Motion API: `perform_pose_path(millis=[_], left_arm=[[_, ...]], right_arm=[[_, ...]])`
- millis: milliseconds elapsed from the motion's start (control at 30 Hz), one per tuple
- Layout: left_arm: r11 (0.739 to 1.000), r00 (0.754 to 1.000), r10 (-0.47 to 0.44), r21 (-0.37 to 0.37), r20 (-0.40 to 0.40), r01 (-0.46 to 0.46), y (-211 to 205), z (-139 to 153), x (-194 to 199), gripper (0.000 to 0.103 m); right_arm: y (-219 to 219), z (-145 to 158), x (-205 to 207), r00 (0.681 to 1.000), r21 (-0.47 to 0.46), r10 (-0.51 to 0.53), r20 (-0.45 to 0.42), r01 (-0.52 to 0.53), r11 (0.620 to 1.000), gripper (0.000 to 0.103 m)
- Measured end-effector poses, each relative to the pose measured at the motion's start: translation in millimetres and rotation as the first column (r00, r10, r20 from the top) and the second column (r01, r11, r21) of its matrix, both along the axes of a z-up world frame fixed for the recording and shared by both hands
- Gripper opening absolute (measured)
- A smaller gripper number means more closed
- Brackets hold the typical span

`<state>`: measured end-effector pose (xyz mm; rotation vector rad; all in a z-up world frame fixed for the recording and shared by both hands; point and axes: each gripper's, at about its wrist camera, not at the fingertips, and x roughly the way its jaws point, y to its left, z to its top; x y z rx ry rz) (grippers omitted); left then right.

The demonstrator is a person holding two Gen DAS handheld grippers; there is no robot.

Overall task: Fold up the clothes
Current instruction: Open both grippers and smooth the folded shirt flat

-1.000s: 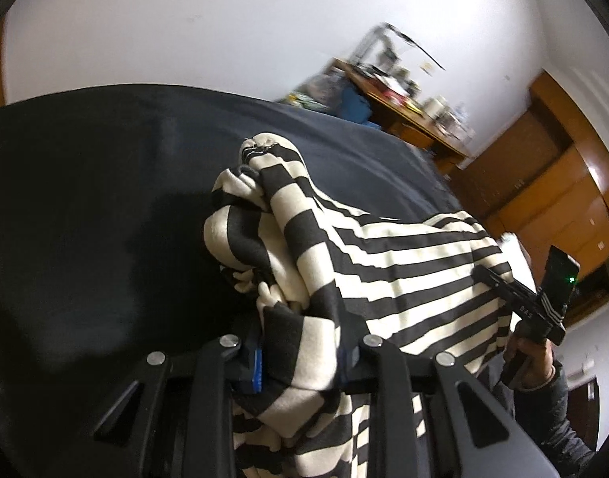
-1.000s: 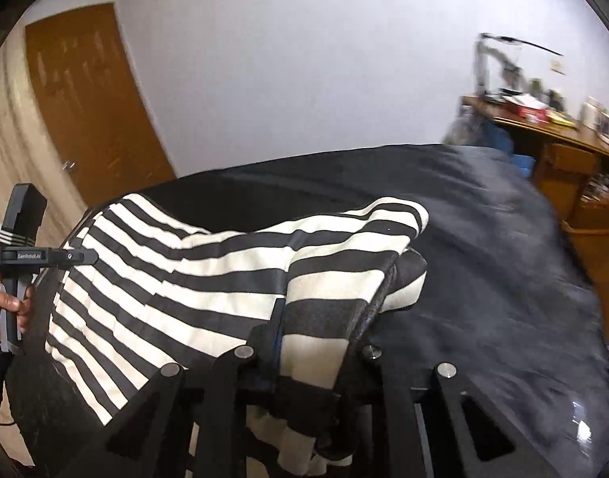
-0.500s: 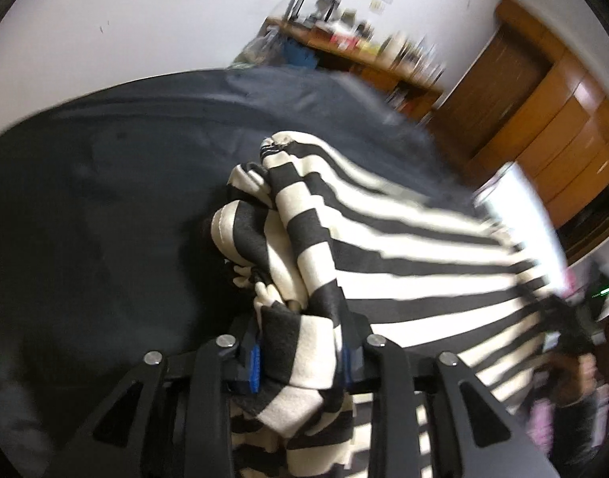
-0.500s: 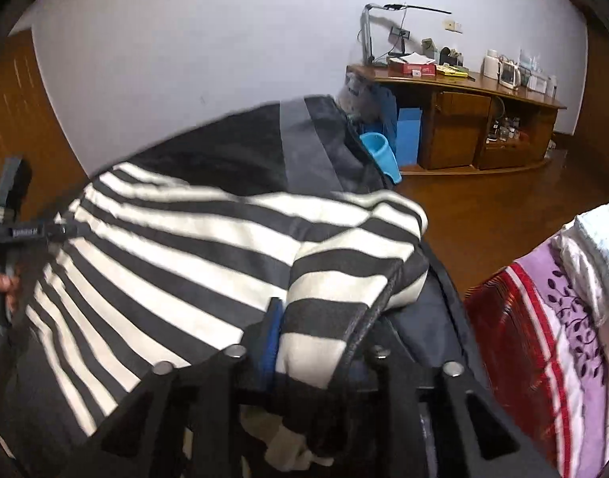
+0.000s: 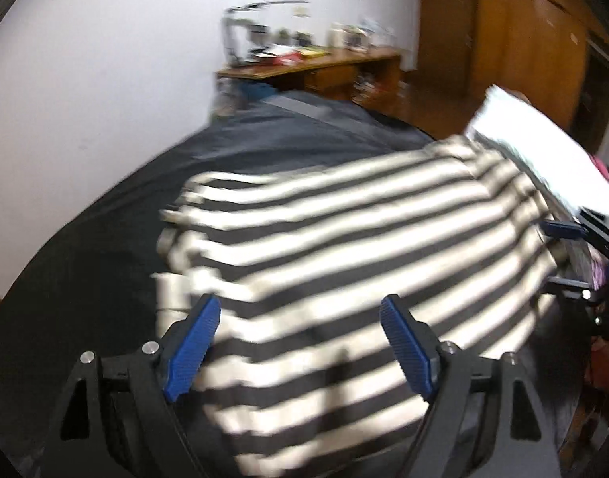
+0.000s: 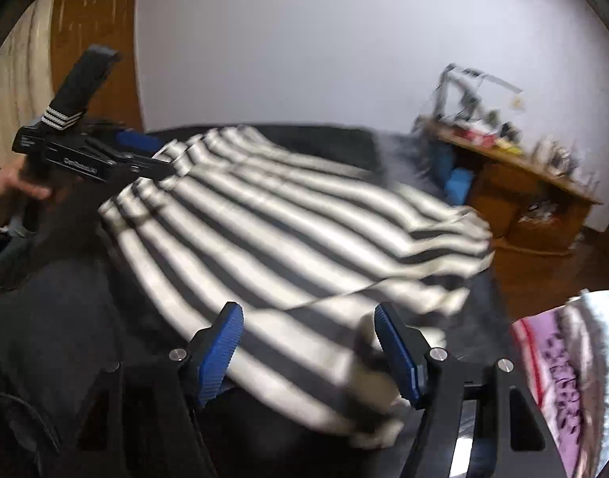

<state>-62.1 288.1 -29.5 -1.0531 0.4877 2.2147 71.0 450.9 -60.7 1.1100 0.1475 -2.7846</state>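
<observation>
A black-and-cream striped garment [image 5: 344, 263] lies spread on the dark bed cover [image 5: 105, 263]; it also shows in the right wrist view [image 6: 288, 239]. My left gripper [image 5: 300, 318] is open, blue pads wide apart just above the garment's near edge, holding nothing. My right gripper [image 6: 308, 326] is open over the garment's opposite edge, empty. The left gripper also shows in the right wrist view [image 6: 145, 155], at the garment's far corner. The right gripper also shows at the right edge of the left wrist view [image 5: 567, 251]. Both views are motion-blurred.
A wooden desk [image 5: 312, 67] with clutter stands against the white wall; it also shows in the right wrist view [image 6: 515, 187]. A wooden door [image 6: 93, 47] is at the back left. Purple and white bedding [image 6: 563, 370] lies at the right. A white pillow [image 5: 543, 155] lies beyond the garment.
Both grippers have opened and let go of the bunched striped fabric. The garment now lies flat and spread on the bed, and both grippers have swung round.
</observation>
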Motion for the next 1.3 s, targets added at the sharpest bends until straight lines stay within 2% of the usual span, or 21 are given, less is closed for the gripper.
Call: perform_pose_path(millis=[100, 167, 367, 433, 467, 533, 567, 700, 933, 1000, 1067, 1133, 1200, 1300], left_arm=[[1.000, 0.997, 0.016, -0.022, 0.079, -0.014, 5, -26, -7, 0.085], [0.999, 0.992, 0.034, -0.013, 0.125, -0.033, -2, -39, -13, 0.086], [0.999, 0.991, 0.051, -0.017, 0.123, -0.050, -7, -35, -13, 0.087], [0.996, 0.989, 0.088, -0.025, 0.122, -0.086, -6, -35, -9, 0.088], [0.993, 0.986, 0.113, -0.028, 0.121, -0.111, -5, -36, -6, 0.094], [0.990, 0.982, 0.139, -0.024, 0.125, -0.137, -3, -39, -4, 0.103], [0.989, 0.981, 0.149, -0.021, 0.121, -0.148, 0, -41, -2, 0.103], [0.982, 0.975, 0.189, -0.010, 0.116, -0.189, 5, -46, 2, 0.103], [0.977, 0.972, 0.211, 0.005, 0.105, -0.212, 4, -50, 6, 0.103], [0.971, 0.965, 0.236, 0.014, 0.116, -0.239, 0, -48, 8, 0.103], [0.962, 0.957, 0.264, 0.039, 0.117, -0.270, -5, -41, 14, 0.103], [0.954, 0.952, 0.285, 0.059, 0.109, -0.293, -10, -32, 22, 0.103], [0.951, 0.953, 0.294, 0.076, 0.079, -0.299, -14, -18, 32, 0.103], [0.951, 0.955, 0.293, 0.094, 0.037, -0.296, -16, -1, 45, 0.103]], right_arm=[[3, -18, -7, 0.995, 0.010, -0.019, 0.098, 0.018, 1.000, 0.071], [6, -20, -5, 0.995, -0.009, -0.035, 0.097, 0.036, 0.999, 0.072], [4, -17, -3, 0.988, -0.003, -0.096, 0.122, 0.097, 0.995, 0.074], [9, -3, 3, 0.986, -0.060, -0.135, 0.095, 0.141, 0.988, 0.074], [11, 5, 7, 0.986, -0.090, -0.153, 0.071, 0.159, 0.983, 0.074], [14, 15, 11, 0.981, -0.131, -0.192, 0.034, 0.195, 0.972, 0.083], [15, 14, 9, 0.977, -0.132, -0.210, 0.043, 0.214, 0.968, 0.085], [14, -8, -4, 0.955, -0.113, -0.260, 0.143, 0.277, 0.954, 0.085], [-5, -12, -2, 0.929, 0.002, -0.352, 0.114, 0.354, 0.935, 0.085], [-10, -1, 1, 0.926, 0.016, -0.369, 0.075, 0.369, 0.929, 0.085], [-14, 22, 13, 0.922, -0.006, -0.385, -0.035, 0.385, 0.923, 0.085], [-18, 44, 27, 0.895, -0.018, -0.419, -0.151, 0.421, 0.907, 0.085], [-20, 58, 37, 0.865, -0.036, -0.446, -0.231, 0.451, 0.892, 0.085], [-20, 58, 39, 0.867, -0.074, -0.446, -0.223, 0.441, 0.894, 0.085]])
